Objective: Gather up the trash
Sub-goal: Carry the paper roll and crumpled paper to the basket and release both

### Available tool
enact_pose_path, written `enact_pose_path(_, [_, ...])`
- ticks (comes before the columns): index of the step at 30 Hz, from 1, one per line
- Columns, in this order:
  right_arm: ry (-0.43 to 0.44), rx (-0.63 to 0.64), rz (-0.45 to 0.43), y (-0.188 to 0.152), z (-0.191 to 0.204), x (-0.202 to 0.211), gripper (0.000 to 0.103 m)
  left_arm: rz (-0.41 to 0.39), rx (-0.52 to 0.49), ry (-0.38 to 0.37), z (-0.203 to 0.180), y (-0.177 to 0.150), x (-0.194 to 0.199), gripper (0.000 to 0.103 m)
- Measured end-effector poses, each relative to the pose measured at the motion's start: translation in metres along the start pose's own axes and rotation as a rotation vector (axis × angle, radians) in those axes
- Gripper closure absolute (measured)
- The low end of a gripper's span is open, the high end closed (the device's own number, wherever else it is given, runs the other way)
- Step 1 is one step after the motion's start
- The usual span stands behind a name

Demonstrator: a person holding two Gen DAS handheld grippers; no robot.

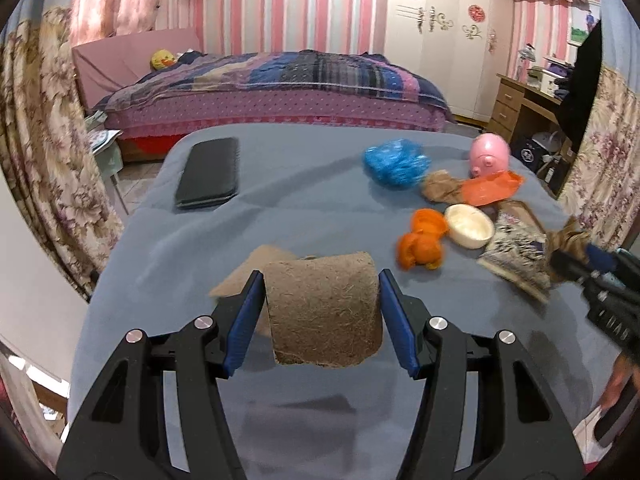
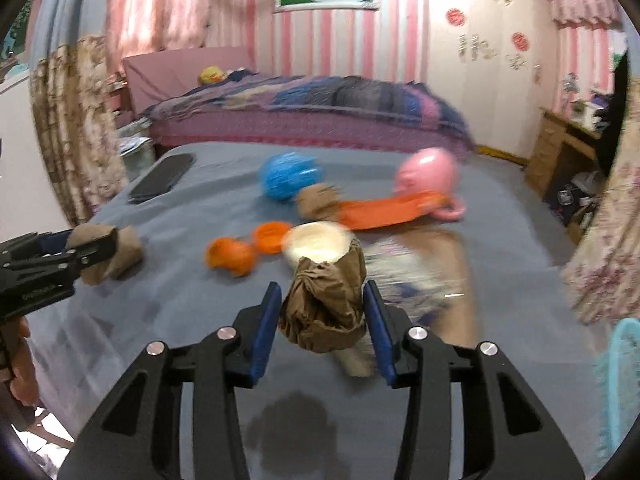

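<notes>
Cardboard [image 1: 324, 312] sits clamped in our left tongs [image 1: 322, 316] above the blue table [image 1: 300, 208]. Our right tongs [image 2: 322, 314] grip a brown wad [image 2: 326, 304], lifted just before the bowl [image 2: 316, 242] and orange peel [image 2: 232, 256].

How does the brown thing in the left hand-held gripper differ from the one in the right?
The fibrous pad in the left hand-held gripper is a light tan, stiff, curved sheet; the crumpled wad in the right hand-held gripper is darker brown, soft and bunched. Both are gripped between blue pads above the blue cloth.
</notes>
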State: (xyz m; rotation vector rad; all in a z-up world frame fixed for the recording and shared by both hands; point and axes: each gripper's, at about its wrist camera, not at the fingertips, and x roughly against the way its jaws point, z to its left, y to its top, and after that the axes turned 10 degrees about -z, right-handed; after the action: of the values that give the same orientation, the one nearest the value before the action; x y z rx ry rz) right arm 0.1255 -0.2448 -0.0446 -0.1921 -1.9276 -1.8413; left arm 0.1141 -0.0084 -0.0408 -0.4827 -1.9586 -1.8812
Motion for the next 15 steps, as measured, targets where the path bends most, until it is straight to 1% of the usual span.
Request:
enact_pose_path(4, [-0.084,-0.024,-0.015,0.007,-0.051,0.023,0.06,-0.01,-0.024,-0.04,-0.035,0.008,0.001,0.046])
enact_pose_path(5, [-0.119,-0.029,-0.017,0.007,-0.069,0.032,0.061,-0.013,-0.031,-0.046,-0.043,0.01,0.001,0.046])
enact_pose_path(7, [-0.155,-0.039,-0.018,0.008,-0.089,0.041,0.061,-0.019,-0.044,-0.065,-0.061,0.013,0.002,0.046])
enact_pose_path(10, [-0.224,-0.065,-0.024,0.006,-0.126,0.057,0.06,-0.015,-0.054,-0.114,-0.095,0.016,0.001,0.046])
enact_pose_path(15, [-0.313,-0.124,-0.031,-0.005,-0.183,0.08,0.06,-0.021,-0.075,-0.16,-0.139,0.02,0.0,0.046])
